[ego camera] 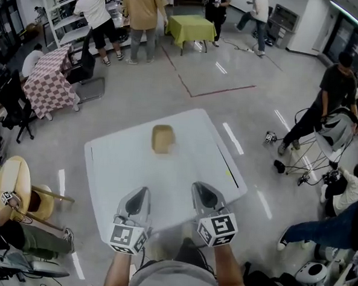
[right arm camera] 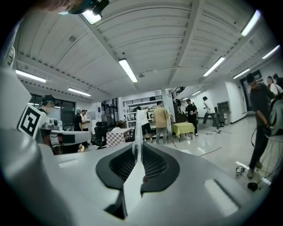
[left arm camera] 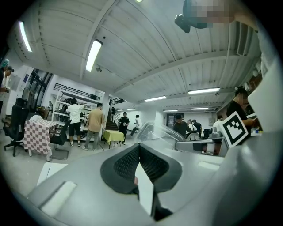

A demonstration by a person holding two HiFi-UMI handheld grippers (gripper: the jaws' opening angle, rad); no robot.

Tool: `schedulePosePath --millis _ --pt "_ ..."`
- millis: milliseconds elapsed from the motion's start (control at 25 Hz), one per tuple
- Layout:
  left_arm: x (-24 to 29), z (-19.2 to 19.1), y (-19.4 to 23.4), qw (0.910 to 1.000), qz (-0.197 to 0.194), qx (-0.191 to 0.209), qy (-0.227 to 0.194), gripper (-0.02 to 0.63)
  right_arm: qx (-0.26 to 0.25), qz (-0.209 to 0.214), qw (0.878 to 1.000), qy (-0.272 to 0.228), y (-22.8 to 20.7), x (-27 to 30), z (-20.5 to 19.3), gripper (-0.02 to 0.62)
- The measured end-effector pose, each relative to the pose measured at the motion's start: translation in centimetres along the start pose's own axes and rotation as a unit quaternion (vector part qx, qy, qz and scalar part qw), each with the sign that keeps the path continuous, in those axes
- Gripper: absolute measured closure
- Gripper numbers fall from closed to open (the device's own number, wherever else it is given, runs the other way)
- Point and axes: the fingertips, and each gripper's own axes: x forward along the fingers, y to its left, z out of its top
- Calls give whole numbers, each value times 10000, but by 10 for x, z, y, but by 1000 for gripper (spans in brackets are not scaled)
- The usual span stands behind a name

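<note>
Head view: left gripper and right gripper hang over the white table's near edge, tan block well ahead | gripper views alone show each claw pinched on thin clear film | step: film held between both; next move likely needs an even, steady grip

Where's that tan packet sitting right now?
Head view: the tan packet lies on the white table, in its far half near the middle, ahead of the left gripper and right gripper, apart from both.
</note>
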Motion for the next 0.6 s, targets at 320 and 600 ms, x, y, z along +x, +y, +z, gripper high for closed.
schedulePosePath --millis 320,600 --pt "-23 1 -13 9997 -251 7 -38 595 -39 -297 9995 -30 15 -39 -9 568" --pt "-45 -5 -13 9994 -344 26 27 595 -101 -486 9988 17 28 -63 -22 568"
